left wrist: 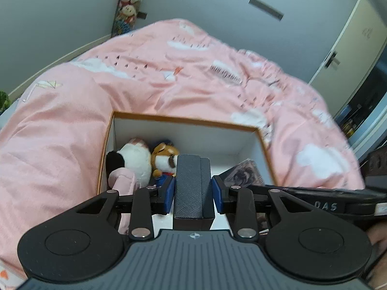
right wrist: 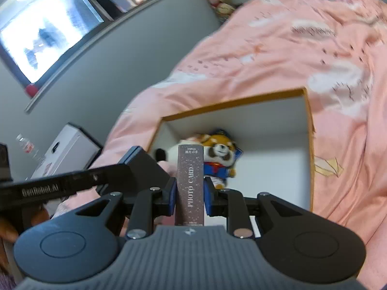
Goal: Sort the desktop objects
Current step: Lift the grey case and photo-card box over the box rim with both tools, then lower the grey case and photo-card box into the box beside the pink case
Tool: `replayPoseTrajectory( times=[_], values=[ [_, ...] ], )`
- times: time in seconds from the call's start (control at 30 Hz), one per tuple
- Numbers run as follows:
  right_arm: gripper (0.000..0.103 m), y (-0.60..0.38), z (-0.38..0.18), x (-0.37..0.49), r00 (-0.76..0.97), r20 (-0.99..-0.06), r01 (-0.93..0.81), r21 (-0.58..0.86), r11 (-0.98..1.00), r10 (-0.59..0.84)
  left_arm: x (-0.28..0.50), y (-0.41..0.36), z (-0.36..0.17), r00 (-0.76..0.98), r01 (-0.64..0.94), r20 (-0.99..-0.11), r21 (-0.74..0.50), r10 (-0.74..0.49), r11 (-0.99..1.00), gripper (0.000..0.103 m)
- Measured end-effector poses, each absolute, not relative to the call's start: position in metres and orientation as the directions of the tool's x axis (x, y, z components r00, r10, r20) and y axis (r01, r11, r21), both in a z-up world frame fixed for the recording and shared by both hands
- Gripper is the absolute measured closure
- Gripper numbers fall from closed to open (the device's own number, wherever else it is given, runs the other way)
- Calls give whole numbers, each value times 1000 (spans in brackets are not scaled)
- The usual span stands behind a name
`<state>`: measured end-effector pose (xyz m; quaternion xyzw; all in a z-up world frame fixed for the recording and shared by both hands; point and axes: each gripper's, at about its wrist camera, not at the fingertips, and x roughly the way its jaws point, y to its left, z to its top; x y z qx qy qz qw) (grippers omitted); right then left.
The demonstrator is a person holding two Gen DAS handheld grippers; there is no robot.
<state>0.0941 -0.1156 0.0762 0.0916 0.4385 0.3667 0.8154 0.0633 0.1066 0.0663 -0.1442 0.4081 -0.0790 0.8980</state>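
While both grippers hang over the orange-rimmed box (left wrist: 183, 120) on the pink quilt (left wrist: 60, 133), each is clamped on its own load. At the box's left end lie a black-and-white plush (left wrist: 136, 159) and, just beside it, a red panda plush (right wrist: 219, 155), leaving the white floor to the right bare. The left gripper (left wrist: 193, 191) grips a dark textured case (left wrist: 188, 186) between its blue pads. The right gripper (right wrist: 189, 193) holds a slim "PHOTO CARD" box (right wrist: 190, 183) upright, partly screening the plushes. Left of it, the other gripper's black arm (right wrist: 60, 181) crosses the right wrist view.
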Motion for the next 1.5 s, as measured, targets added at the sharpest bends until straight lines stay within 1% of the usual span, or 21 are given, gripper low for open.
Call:
replayPoseTrajectory(
  times=[0.27, 0.4, 0.57, 0.7, 0.8, 1.03, 1.3, 1.5],
  values=[
    [79, -100, 41, 122, 296, -716, -482, 460, 746, 633, 95, 112, 22, 549, -43, -805, -294, -224, 955, 66],
    [79, -92, 25, 129, 258, -745, -459, 466, 757, 615, 97, 102, 12, 527, -26, -830, -231, -183, 973, 66],
    [79, -87, 8, 134, 213, -763, -416, 495, 763, 611, 96, 87, 3, 525, 8, -841, -147, -129, 989, 66],
    [79, -83, -2, 139, 196, -772, -390, 504, 771, 604, 96, 85, -14, 499, 10, -859, -127, -114, 992, 66],
    [79, -82, -9, 142, 179, -776, -368, 517, 773, 605, 93, 85, -22, 509, 19, -855, -103, -99, 994, 66],
    [79, -74, -19, 146, 168, -791, -337, 514, 789, 588, 77, 73, -30, 555, 97, -828, -25, -75, 995, 66],
    [79, -60, -25, 147, 174, -809, -333, 488, 807, 561, 69, 82, -31, 587, 97, -801, -70, -113, 993, 65],
    [79, -56, -28, 146, 189, -817, -350, 462, 815, 545, 54, 96, -22, 592, 65, -788, -161, -168, 985, 65]
  ],
)
